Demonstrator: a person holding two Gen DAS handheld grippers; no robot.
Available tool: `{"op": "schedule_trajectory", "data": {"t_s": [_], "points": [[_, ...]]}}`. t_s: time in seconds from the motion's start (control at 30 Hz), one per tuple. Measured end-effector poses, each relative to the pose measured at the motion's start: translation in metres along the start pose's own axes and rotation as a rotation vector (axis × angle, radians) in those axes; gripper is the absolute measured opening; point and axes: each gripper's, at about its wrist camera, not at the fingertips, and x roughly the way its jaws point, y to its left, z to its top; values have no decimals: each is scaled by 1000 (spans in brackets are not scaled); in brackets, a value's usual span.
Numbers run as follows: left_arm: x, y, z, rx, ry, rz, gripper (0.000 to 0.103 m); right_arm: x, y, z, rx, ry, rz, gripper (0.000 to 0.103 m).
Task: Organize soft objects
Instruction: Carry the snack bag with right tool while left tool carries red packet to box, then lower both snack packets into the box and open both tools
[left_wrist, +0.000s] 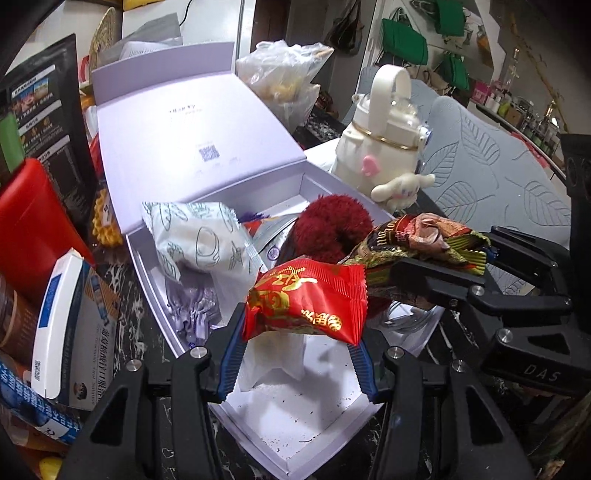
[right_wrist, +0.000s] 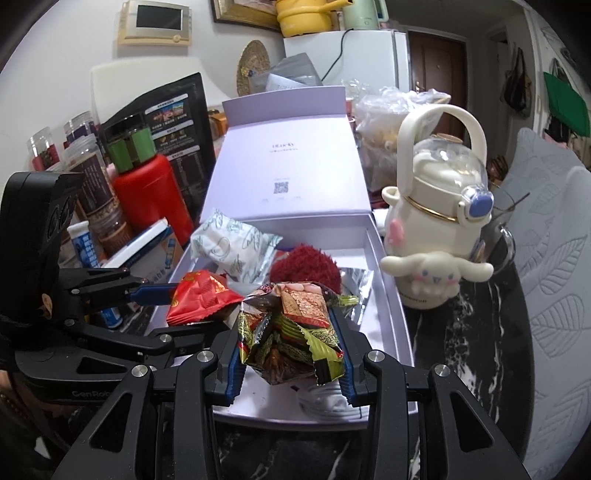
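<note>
Left gripper (left_wrist: 301, 332): blue ribbed pads clamped on a glossy red snack packet (left_wrist: 308, 299), held over the near end of the box.
Right gripper (right_wrist: 291, 350): pinched tight on a crinkled brown-and-green foil wrapper (right_wrist: 295, 332), just right of the red packet, above the box's near right.
Box (right_wrist: 397, 314): rigid pale-lilac card, rectangular, lid (right_wrist: 284, 162) tilted back at the far end.
Inside box: puffy white printed pouch (right_wrist: 232, 247) far left; fuzzy dark-red plush (right_wrist: 306, 266) beside it.
Right of box: smooth cream kettle-shaped bottle (right_wrist: 436, 221), looped handle.
</note>
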Motion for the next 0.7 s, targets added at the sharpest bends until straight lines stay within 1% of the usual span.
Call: {"op": "schedule_trajectory", "data": {"t_s": [0.17, 0.3, 0.4, 0.53, 0.67, 0.7], "points": [[9, 2, -3, -7, 24, 21, 51, 8, 0, -2, 0, 21, 3, 40], [16, 3, -5, -15, 42, 18, 51, 17, -4, -6, 10, 41, 0, 40], [21, 3, -8, -4, 45, 49, 51, 21, -7, -7, 20, 50, 2, 40], [26, 9, -6, -25, 46, 51, 51, 26, -10, -10, 29, 64, 1, 40], [33, 15, -7, -42, 66, 62, 51, 36, -13, -14, 37, 101, -10, 40], [33, 15, -7, -34, 61, 63, 51, 39, -14, -15, 41, 112, -14, 40]]}}
